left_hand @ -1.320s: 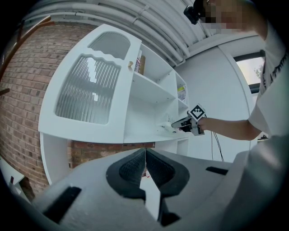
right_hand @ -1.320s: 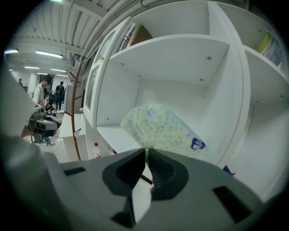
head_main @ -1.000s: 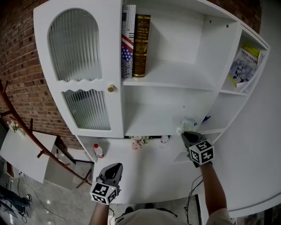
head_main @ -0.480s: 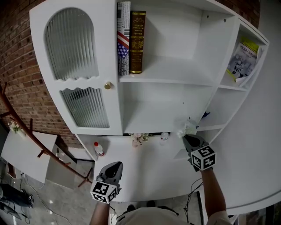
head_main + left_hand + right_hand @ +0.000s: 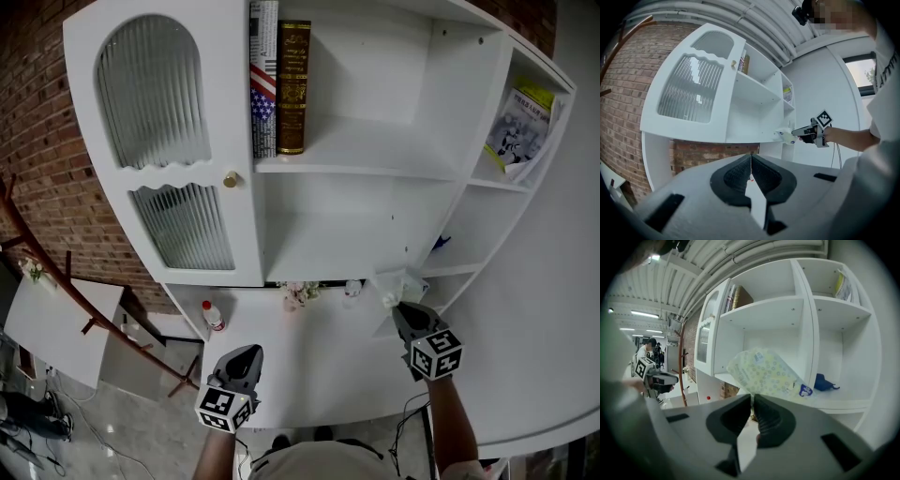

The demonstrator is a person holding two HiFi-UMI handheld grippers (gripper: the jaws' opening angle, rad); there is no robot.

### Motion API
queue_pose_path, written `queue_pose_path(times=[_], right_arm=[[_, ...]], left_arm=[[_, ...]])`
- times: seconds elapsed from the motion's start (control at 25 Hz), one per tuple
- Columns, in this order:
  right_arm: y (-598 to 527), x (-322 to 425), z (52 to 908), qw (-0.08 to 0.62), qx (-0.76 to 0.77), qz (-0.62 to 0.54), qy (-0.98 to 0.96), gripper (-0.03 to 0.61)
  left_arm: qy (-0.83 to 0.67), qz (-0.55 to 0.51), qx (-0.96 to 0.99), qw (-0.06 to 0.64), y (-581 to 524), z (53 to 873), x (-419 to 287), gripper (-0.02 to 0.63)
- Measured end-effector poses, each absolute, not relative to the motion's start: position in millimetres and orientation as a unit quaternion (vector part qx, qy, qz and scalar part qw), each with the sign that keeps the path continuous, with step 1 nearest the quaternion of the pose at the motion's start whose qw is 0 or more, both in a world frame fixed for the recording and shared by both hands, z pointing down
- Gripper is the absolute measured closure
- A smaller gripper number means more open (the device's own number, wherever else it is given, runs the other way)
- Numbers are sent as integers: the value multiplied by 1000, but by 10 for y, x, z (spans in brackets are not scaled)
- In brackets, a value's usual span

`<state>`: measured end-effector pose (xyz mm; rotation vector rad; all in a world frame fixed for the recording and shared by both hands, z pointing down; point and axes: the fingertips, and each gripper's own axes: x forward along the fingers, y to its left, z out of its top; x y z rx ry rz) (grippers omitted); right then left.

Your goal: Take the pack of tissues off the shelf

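Observation:
The pack of tissues (image 5: 766,373) is pale yellow-green with a dotted print and a blue label. My right gripper (image 5: 752,397) is shut on its near edge, and the pack sticks up tilted in front of the lower shelf. In the head view the pack (image 5: 396,284) hangs just in front of the shelf edge, above the white counter, on the tip of the right gripper (image 5: 401,307). The left gripper view shows the same pack (image 5: 786,136) held out in the air. My left gripper (image 5: 246,354) stays low at the counter's front, its jaws (image 5: 751,157) shut on nothing.
The white cabinet has a ribbed glass door (image 5: 164,141) at left, two books (image 5: 281,80) on the upper shelf and a magazine (image 5: 520,131) at right. A blue thing (image 5: 825,382) lies on the lower right shelf. A red-capped bottle (image 5: 212,319) and small trinkets (image 5: 298,298) stand on the counter.
My right gripper has drawn back and down from the lower shelf with the tissue pack in it. The left gripper has not moved.

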<state>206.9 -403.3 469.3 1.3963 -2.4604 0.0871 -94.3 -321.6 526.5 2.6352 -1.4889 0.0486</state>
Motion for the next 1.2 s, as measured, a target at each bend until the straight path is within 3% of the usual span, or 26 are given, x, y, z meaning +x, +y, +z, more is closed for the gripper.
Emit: queue_pose_path(times=[1.2], right_arm=[[-3573, 2272, 5174, 95, 509, 64, -853, 537]], left_arm=[[-520, 15, 852, 58, -3233, 5412, -975, 588]])
